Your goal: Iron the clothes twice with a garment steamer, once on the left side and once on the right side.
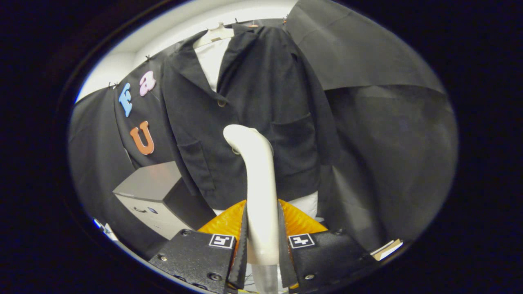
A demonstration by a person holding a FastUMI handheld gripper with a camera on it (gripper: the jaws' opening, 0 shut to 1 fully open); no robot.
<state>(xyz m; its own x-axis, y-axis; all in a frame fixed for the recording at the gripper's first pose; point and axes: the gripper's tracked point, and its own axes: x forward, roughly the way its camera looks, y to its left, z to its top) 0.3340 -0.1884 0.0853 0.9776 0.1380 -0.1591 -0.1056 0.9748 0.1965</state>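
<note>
White steamer (255, 175), black jacket (261, 110)

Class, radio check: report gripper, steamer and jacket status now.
Gripper shut on steamer. Steamer head up, facing jacket near its middle. Jacket hangs on hanger. Nothing between head and cloth.

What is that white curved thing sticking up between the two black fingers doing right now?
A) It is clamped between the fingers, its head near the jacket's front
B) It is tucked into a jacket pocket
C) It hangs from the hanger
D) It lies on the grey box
A: both fingers of the gripper press on the white garment steamer, whose bent head rises in front of the dark jacket, near its lower button.
</note>
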